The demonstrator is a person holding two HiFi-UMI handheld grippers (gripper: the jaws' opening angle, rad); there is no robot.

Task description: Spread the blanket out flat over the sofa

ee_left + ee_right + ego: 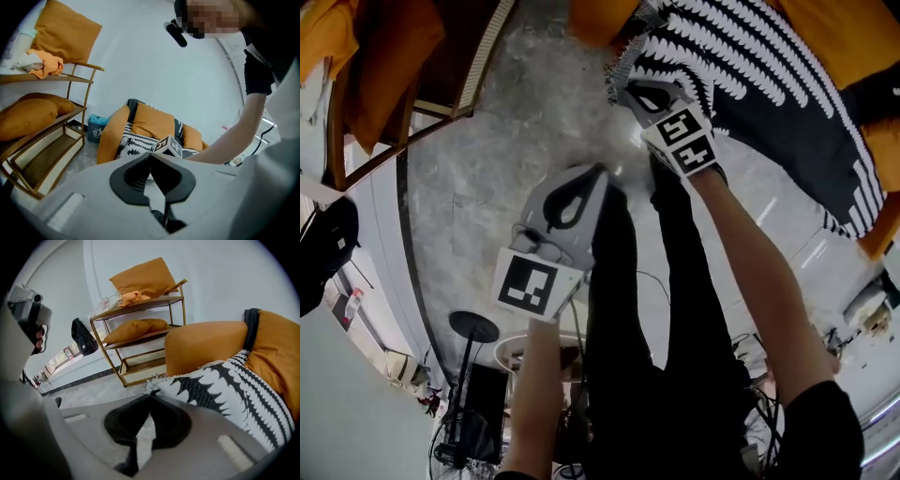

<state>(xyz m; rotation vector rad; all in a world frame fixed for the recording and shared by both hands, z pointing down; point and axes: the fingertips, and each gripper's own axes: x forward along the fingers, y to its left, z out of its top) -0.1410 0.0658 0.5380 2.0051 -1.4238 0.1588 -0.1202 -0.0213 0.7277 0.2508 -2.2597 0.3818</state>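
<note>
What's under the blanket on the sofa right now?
The orange sofa shows beside and behind the blanket. The part beneath is fully covered, so anything lying under there cannot be seen.

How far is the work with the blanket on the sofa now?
Done: the blanket already lies on the orange sofa, covering only part. In hand: the right claw is shut at its fringed edge; a grip is unclear. The left claw is shut, empty. Remaining: spreading it flat.
</note>
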